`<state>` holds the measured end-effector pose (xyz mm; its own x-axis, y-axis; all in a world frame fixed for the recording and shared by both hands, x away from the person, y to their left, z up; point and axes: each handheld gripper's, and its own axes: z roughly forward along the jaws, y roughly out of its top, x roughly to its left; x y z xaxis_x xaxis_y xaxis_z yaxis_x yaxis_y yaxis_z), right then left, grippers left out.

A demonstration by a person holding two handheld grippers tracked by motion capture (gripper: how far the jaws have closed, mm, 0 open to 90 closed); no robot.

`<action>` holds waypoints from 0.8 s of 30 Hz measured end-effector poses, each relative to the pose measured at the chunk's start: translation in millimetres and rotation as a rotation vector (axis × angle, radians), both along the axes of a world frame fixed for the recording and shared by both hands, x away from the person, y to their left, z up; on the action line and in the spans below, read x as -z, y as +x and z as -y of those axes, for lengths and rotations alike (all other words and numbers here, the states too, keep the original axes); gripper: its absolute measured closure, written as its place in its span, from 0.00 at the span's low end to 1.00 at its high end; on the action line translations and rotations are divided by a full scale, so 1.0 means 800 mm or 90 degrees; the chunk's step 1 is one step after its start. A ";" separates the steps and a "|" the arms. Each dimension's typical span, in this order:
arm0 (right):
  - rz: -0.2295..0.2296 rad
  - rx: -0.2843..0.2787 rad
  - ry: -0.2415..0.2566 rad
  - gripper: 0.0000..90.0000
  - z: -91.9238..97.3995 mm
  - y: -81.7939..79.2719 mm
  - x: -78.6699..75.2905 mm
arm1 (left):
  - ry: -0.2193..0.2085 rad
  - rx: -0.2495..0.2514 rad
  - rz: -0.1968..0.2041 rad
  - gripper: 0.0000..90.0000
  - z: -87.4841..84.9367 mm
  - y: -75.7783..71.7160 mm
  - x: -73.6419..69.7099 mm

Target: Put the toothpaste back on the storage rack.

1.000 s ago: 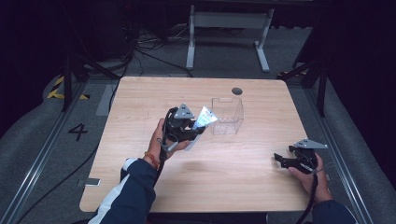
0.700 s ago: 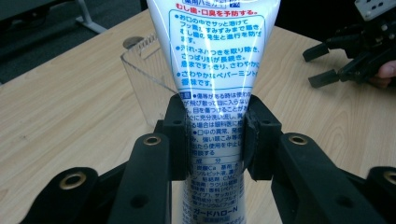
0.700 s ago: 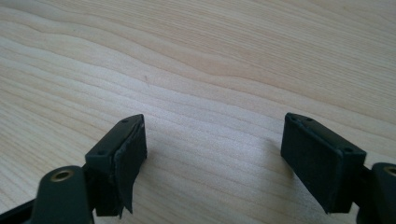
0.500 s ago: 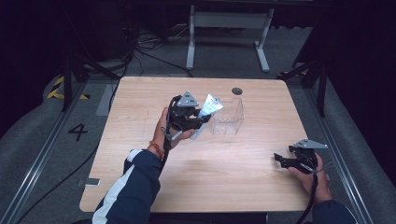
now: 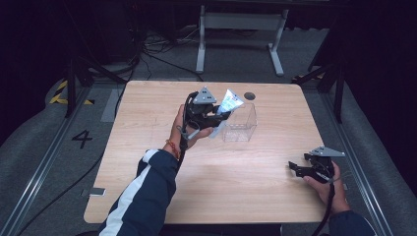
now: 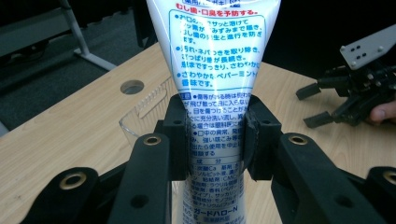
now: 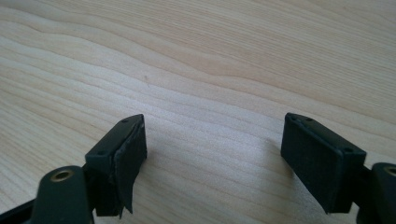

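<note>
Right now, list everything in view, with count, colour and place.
tube: one, white with blue print, clamped in the left gripper, raised beside the box
box: one, clear, on the table, far middle
table: one, light wood, with a round hole near the far edge
frame: one, grey metal, on the floor beyond the table
left gripper: one, black, shut on the tube
right gripper: one, black, open, low over the table's near right
</note>
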<state>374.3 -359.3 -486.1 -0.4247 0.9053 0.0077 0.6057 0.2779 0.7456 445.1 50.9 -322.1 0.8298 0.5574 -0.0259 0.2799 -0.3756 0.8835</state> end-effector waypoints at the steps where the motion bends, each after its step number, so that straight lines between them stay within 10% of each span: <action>1: 0.000 0.000 0.000 0.25 0.000 0.000 0.000 | 0.003 -0.002 0.004 0.75 0.006 0.006 0.000; 24: -0.001 0.000 0.001 0.25 0.000 0.000 0.000 | -0.018 -0.001 0.029 0.75 0.057 0.068 0.011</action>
